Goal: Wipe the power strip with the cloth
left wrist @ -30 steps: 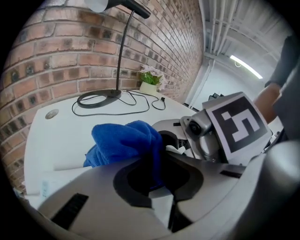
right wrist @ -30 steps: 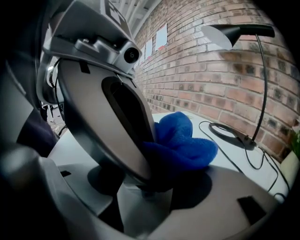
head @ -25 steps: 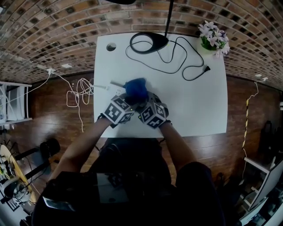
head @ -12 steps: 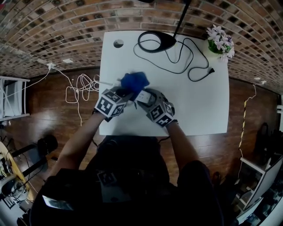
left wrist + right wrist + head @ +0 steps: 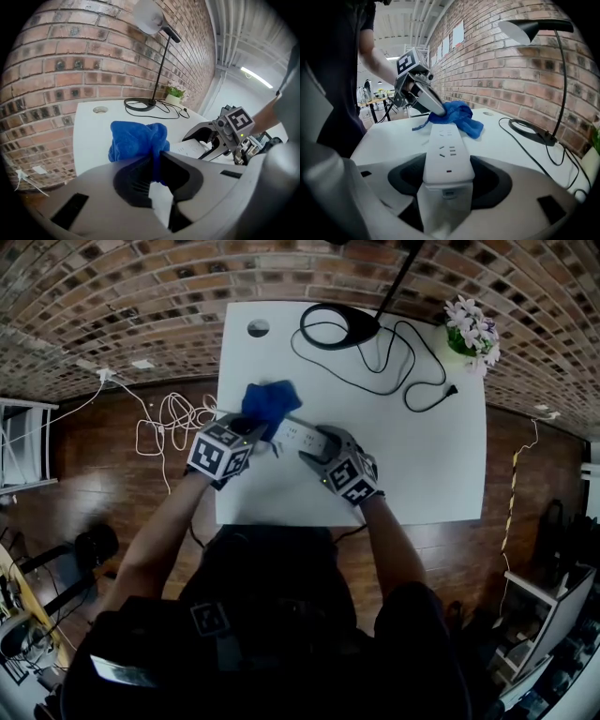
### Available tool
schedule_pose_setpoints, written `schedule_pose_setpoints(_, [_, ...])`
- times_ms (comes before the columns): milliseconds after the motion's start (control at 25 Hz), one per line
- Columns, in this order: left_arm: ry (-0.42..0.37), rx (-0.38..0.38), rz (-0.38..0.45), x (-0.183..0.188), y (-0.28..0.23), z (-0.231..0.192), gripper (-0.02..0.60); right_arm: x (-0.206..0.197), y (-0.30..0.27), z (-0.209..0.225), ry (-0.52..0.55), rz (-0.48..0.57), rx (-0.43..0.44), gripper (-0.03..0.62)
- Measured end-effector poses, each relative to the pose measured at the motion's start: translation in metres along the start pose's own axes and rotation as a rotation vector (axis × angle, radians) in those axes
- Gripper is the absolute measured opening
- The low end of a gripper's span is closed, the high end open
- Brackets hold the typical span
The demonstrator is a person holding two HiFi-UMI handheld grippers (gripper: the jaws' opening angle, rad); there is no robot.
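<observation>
Two grippers, head view: the left gripper (image 5: 251,427) and the right gripper (image 5: 317,451) lean over the white desk (image 5: 422,465), close together near its front left part.
Power strip, head view: the power strip (image 5: 298,434) lies flat between them, one end at the right gripper and the other at the blue cloth (image 5: 270,401).
Left gripper view: the fingers (image 5: 136,183) are together, pinching a fold of the cloth (image 5: 136,140). The bunched rest spills ahead onto the desk, just left of the power strip (image 5: 192,149).
Right gripper view: the fingers (image 5: 497,180) are clamped on the near end of the power strip (image 5: 445,150), which runs straight away from them, sockets up. The cloth (image 5: 459,117) rests at its far end, with the left gripper (image 5: 423,97) above it.
</observation>
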State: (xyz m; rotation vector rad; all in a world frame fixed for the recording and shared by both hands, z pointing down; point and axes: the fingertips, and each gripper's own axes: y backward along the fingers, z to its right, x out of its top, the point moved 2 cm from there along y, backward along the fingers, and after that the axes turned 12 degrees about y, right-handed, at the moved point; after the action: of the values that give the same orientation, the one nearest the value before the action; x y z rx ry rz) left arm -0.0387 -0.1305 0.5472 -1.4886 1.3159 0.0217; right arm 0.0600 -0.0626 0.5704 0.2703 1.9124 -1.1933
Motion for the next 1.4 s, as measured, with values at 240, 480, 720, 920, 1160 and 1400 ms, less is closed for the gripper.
schedule_pose_setpoints(240, [0.125,0.04,0.014,0.001,0.017,-0.039,0.044,0.0,-0.001,-0.003,-0.048,-0.02,0.031,0.29])
schedule_pose_setpoints(480, [0.254,0.077,-0.045,-0.015,0.025,-0.067,0.044,0.001,0.0,-0.001,-0.045,-0.045,0.047,0.295])
schedule_pose_setpoints(720, [0.226,0.087,-0.036,-0.015,0.024,-0.066,0.044,-0.001,-0.002,0.0,-0.1,-0.073,0.08,0.302])
schedule_pose_setpoints(920, [0.216,0.101,-0.034,-0.017,0.024,-0.064,0.044,-0.003,0.001,0.0,-0.233,-0.055,0.181,0.311])
schedule_pose_setpoints(1160, [0.229,0.13,0.013,-0.017,0.027,-0.065,0.044,0.005,-0.003,0.003,-0.296,-0.051,0.211,0.313])
schedule_pose_setpoints(1400, [0.235,0.134,0.028,-0.018,0.029,-0.065,0.046,0.008,-0.008,-0.002,-0.18,-0.115,0.228,0.291])
